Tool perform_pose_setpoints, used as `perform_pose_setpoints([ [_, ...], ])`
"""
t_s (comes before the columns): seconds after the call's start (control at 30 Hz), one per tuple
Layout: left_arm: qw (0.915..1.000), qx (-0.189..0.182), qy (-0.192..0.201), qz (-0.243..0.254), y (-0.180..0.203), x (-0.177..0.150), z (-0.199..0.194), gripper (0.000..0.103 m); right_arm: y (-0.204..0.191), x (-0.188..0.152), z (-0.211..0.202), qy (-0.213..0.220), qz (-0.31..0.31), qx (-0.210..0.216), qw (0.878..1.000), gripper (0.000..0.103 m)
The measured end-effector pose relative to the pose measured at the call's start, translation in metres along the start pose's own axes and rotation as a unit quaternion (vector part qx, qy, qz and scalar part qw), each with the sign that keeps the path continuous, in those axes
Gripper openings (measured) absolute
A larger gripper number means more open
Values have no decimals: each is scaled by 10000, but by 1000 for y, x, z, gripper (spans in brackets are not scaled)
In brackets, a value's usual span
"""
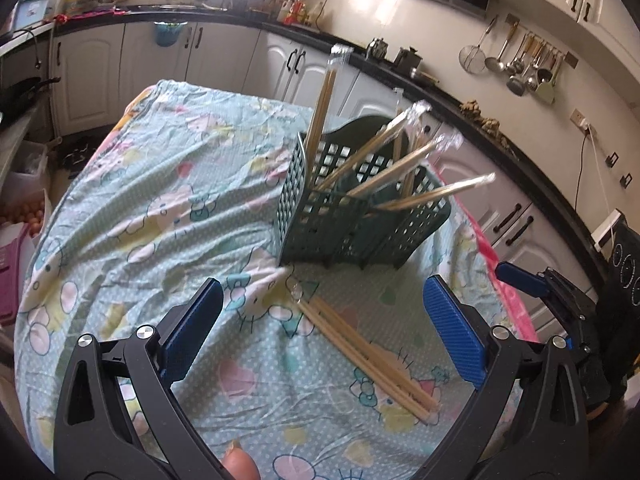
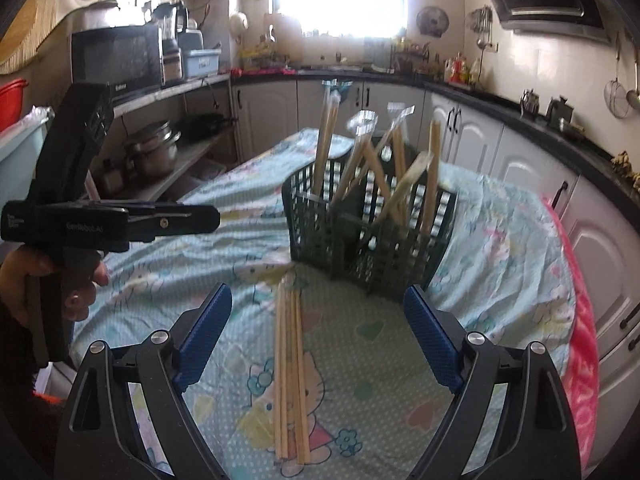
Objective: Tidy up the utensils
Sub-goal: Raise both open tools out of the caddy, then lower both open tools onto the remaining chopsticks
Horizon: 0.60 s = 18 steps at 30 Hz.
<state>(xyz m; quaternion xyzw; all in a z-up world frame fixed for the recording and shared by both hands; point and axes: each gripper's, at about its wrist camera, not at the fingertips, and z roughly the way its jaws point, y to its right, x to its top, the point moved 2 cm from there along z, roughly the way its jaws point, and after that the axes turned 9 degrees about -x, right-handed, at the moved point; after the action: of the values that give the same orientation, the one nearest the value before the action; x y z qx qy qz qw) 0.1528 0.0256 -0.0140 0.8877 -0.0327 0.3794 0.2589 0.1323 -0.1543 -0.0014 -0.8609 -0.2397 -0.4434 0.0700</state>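
Note:
A dark green slotted basket (image 1: 356, 216) (image 2: 372, 236) stands on the cloth-covered table and holds several wrapped pairs of wooden chopsticks (image 1: 400, 164) (image 2: 384, 168) that lean out of it. More wrapped chopsticks (image 1: 368, 352) (image 2: 290, 368) lie flat on the cloth in front of the basket. My left gripper (image 1: 324, 324) is open and empty above them; it shows from the side in the right wrist view (image 2: 200, 216). My right gripper (image 2: 318, 340) is open and empty, with the loose chopsticks between its fingers; its blue fingertip (image 1: 520, 278) shows at the right in the left wrist view.
The table wears a light blue cartoon-print cloth (image 1: 160, 208) (image 2: 500, 240) with a pink edge (image 2: 580, 340) on the right. Kitchen cabinets and a black counter (image 1: 500, 148) ring the table. A shelf with a microwave (image 2: 120, 60) and pots stands to the left.

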Motion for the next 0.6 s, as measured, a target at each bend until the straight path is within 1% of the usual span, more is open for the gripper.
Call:
perform_pose_setpoints([
  [0.2, 9996, 84, -260, 61, -2, -11, 20, 92, -6, -18, 27, -430, -123, 23, 9990, 81],
  [0.4, 9985, 121, -518, -100, -14, -21, 42, 91, -10, -32, 55, -870, -226, 61, 9959, 66],
  [0.43, 9981, 144, -582, -162, -18, -23, 46, 88, -11, -34, 59, -945, -234, 97, 9952, 61],
  [0.5, 9971, 120, -681, -307, -25, -26, 53, 74, -12, -36, 66, -1046, -248, 145, 9941, 56],
  [0.6, 9955, 22, -767, -549, -36, -27, 60, 61, -14, -38, 76, -1165, -270, 215, 9926, 49],
])
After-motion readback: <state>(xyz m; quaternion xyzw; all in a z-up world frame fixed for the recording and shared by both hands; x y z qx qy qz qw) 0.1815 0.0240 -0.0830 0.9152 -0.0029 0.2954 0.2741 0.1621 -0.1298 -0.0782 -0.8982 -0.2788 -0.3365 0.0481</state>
